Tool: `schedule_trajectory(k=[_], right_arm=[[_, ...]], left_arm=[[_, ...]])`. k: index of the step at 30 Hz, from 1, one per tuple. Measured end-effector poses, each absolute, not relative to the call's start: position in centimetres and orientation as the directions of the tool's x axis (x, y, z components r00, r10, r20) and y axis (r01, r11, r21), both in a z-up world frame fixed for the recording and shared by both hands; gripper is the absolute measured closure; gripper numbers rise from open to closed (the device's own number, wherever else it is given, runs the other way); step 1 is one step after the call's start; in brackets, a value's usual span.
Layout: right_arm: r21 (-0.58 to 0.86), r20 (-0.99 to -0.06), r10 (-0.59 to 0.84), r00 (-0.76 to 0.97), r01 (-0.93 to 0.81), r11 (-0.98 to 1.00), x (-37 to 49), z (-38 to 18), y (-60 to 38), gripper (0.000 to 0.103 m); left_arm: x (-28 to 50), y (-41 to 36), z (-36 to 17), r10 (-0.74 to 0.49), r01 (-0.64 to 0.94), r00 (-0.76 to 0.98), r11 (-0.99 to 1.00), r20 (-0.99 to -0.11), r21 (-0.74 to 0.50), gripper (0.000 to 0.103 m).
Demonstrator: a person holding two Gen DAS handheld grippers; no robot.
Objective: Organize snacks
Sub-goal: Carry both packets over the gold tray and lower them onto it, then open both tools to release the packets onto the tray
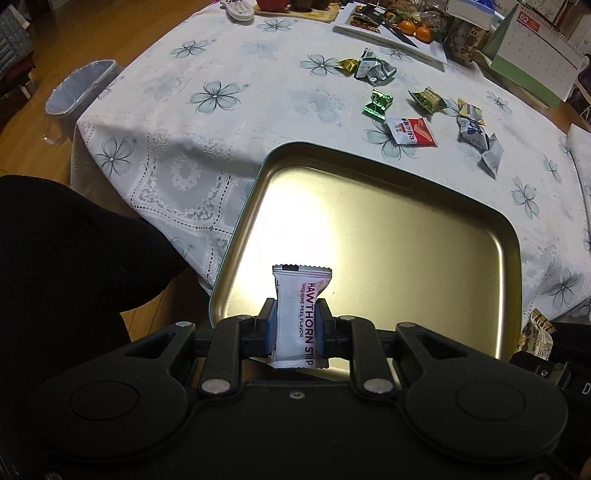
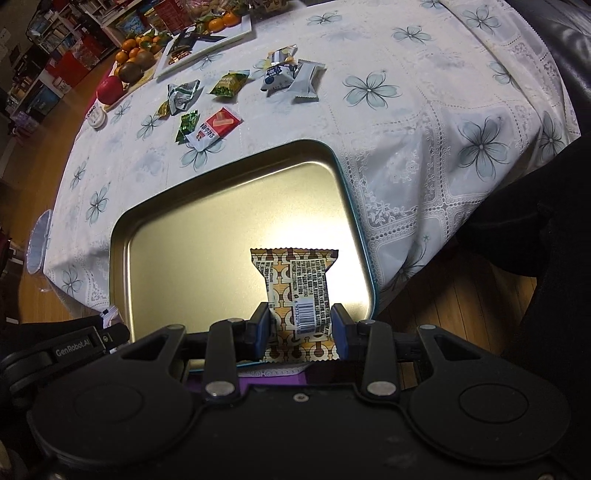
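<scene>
My left gripper (image 1: 295, 314) is shut on a white hawthorn strip packet (image 1: 297, 314) and holds it over the near edge of a gold metal tray (image 1: 424, 236). My right gripper (image 2: 300, 317) is shut on a yellow-brown patterned snack packet (image 2: 295, 284) over the same tray (image 2: 184, 240); that packet also shows at the right edge of the left wrist view (image 1: 535, 334). Several wrapped snacks lie on the tablecloth beyond the tray: a red-white packet (image 1: 412, 131) (image 2: 214, 127), a green candy (image 1: 376, 103) (image 2: 187, 125), a grey-white packet (image 1: 480, 142) (image 2: 291, 75).
The table has a white floral cloth (image 1: 207, 96). At the far side stand a white plate with oranges and snacks (image 1: 391, 31) (image 2: 207, 35), a fruit board (image 2: 129, 66), a remote (image 1: 240, 9) and a desk calendar (image 1: 532, 55). A bin (image 1: 79, 86) stands on the floor at left.
</scene>
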State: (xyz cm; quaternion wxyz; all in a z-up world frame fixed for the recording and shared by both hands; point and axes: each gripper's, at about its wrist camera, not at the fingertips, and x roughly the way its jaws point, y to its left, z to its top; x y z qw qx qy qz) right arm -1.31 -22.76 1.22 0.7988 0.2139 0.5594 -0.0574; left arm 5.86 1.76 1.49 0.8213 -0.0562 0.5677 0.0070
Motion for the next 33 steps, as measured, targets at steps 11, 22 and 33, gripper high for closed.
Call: schedule_trajectory(k=[11, 22, 33], right_arm=[[0.289, -0.917, 0.158, 0.367, 0.334, 0.897, -0.8, 1.1, -22.7, 0.066], [0.313, -0.904, 0.179, 0.388, 0.317, 0.895, -1.1, 1.6, -22.4, 0.054], [0.307, -0.913, 0.186, 0.364, 0.31, 0.9, -1.1, 1.0, -22.1, 0.054]], left_arm=[[5.8, 0.8, 1.6, -0.075, -0.034, 0.374, 0.995, -0.925, -0.094, 0.068], [5.3, 0.1, 1.4, -0.069, -0.02, 0.364, 0.996, -0.929, -0.082, 0.068], [4.9, -0.8, 1.3, -0.038, 0.006, 0.364, 0.999, -0.931, -0.038, 0.068]])
